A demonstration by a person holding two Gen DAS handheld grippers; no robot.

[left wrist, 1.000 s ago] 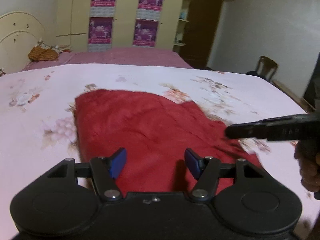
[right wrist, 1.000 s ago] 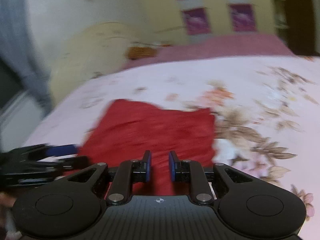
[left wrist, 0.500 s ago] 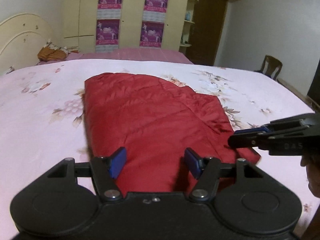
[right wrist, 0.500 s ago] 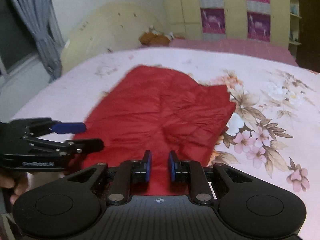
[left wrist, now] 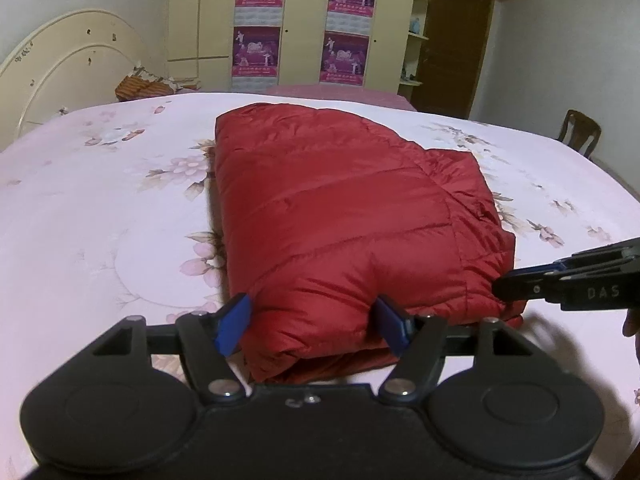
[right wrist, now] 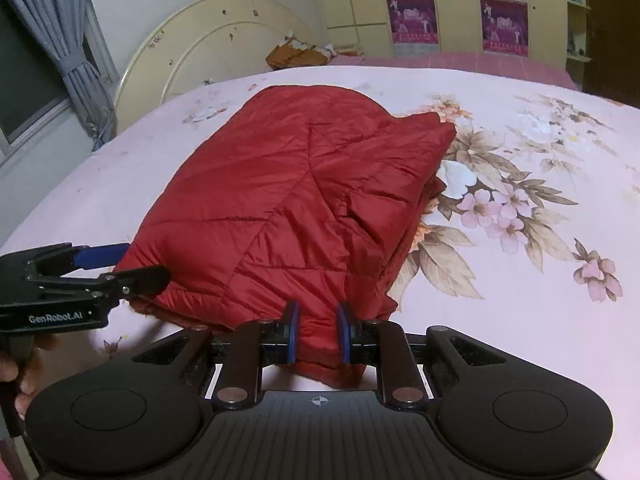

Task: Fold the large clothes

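Note:
A red quilted jacket (left wrist: 340,216) lies folded in a thick rectangle on the pink floral bed (left wrist: 100,208); it also shows in the right wrist view (right wrist: 288,200). My left gripper (left wrist: 312,330) is open, its jaws wide on either side of the jacket's near left corner. My right gripper (right wrist: 319,336) has its jaws narrow, pinching the jacket's near right edge. The right gripper shows at the right of the left wrist view (left wrist: 568,284); the left gripper shows at the left of the right wrist view (right wrist: 80,276).
A cream headboard (right wrist: 224,48) stands at the far left, with an orange-brown bundle (left wrist: 140,88) beside it. A cupboard with purple posters (left wrist: 304,20) and a dark door (left wrist: 456,36) are behind. A wooden chair (left wrist: 580,132) stands far right. A curtained window (right wrist: 52,48) is left.
Both grippers have come down and in toward the jacket's near edge. The right gripper's jaws now hold the edge between them; the left stays open around the corner.

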